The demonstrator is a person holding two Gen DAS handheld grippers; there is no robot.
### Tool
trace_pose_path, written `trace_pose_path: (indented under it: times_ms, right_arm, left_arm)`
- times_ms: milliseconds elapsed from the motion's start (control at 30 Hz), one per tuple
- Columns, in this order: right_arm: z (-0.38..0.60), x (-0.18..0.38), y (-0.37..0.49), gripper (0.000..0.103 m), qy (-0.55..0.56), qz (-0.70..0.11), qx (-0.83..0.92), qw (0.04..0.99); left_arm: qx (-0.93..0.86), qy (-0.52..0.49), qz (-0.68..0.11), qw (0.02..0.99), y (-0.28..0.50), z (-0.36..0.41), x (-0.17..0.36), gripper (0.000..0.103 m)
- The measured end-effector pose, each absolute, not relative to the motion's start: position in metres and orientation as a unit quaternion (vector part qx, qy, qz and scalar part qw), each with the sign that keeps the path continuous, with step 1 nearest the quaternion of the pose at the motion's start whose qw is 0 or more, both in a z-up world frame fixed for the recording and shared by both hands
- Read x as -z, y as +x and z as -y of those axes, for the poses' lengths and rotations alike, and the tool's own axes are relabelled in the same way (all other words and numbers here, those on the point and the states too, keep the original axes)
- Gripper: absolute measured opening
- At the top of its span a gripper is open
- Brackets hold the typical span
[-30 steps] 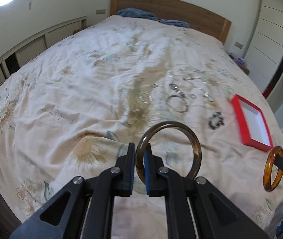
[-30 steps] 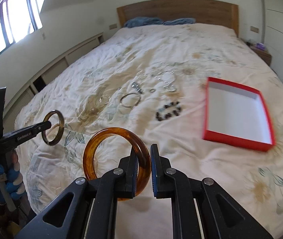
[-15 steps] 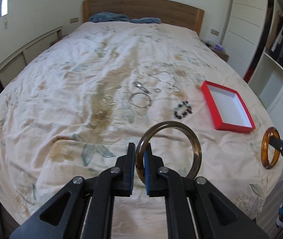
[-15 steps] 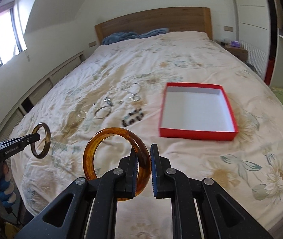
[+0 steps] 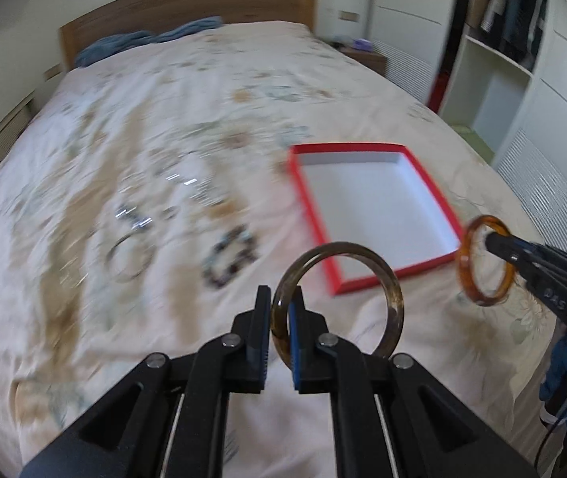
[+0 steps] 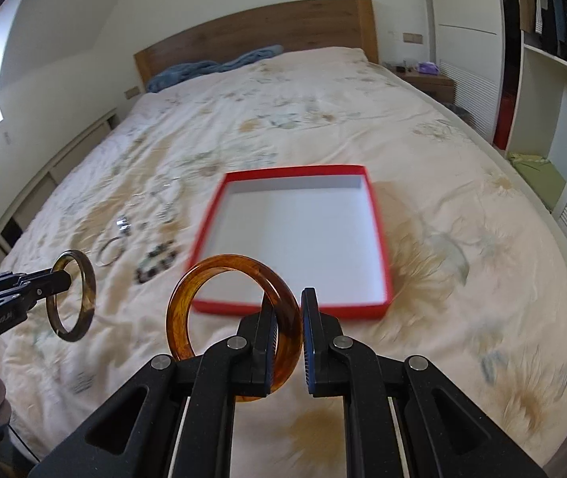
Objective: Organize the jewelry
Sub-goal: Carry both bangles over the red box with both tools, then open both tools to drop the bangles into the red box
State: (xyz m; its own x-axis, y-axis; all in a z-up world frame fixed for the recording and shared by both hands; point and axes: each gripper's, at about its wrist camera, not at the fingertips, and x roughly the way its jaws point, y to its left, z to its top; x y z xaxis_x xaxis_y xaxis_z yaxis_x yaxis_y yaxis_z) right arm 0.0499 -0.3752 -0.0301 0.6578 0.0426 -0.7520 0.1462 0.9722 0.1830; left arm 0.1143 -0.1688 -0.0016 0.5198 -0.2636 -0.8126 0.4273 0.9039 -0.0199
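The left gripper (image 5: 280,332) has its two fingers clamped on one dark olive-brown bangle (image 5: 387,290), pinching the ring's left side so the hoop stands upright and extends to the right of the fingertips, above the bedspread (image 5: 84,298). The right gripper (image 6: 287,336) holds one amber bangle (image 6: 187,298): its two fingers sit on either side of the ring's right edge and the hoop stands upright, extending to the left of them. The left pad presses the ring, while a slim gap shows between the ring and the right pad, so how firmly it is pinched cannot be told.

Each gripper shows in the other's view. The right one sits far to the right of the left fingers, and the left one far to the left of the right fingers, the two bangles well apart.

Just beyond the right fingertips lies one red box (image 6: 381,235), open, with a white inside and nothing in it. From the left gripper it lies ahead and to the right.

Ahead and left of both sets of fingers, loose jewelry lies on the bedspread, blurred: one dark beaded bracelet (image 6: 155,265), one thin silver bangle (image 6: 110,253), and several small shiny pieces beyond them, too smeared to count.

At the far end are one wooden headboard (image 6: 259,36) and a blue blanket (image 6: 211,67).
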Motion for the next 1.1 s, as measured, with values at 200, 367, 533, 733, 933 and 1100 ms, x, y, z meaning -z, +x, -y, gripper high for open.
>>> trace_pose_path:
  times_ms: [200,367,533,733,933,1100]
  right_arm:
    - [0.404,0.056,0.102,0.012,0.092,-0.429,0.036,0.898]
    - [0.414,0.081,0.142,0.012,0.055,-0.447,0.035,0.892]
    - [0.414,0.106,0.155,0.012,0.021,-0.475,0.025,0.879]
    - [0.413,0.129,0.149,0.011,0.002,-0.503,0.015,0.864]
    - [0.408,0.131,0.149,0.02,-0.011,-0.506,0.019,0.862]
    - [0.407,0.112,0.139,0.039,0.002,-0.494,0.031,0.869]
  left_arm:
    - [0.208,0.136,-0.448,0.859,0.162,0.245,0.03,0.008]
    - [0.177,0.149,-0.469,0.852,0.203,0.271,0.067,0.008]
    - [0.167,0.165,-0.471,0.85,0.231,0.291,0.09,0.008]
    - [0.164,0.151,-0.494,0.84,0.255,0.308,0.111,0.008]
    - [0.178,0.123,-0.498,0.84,0.256,0.3,0.106,0.011]
    - [0.197,0.097,-0.49,0.844,0.251,0.292,0.088,0.03]
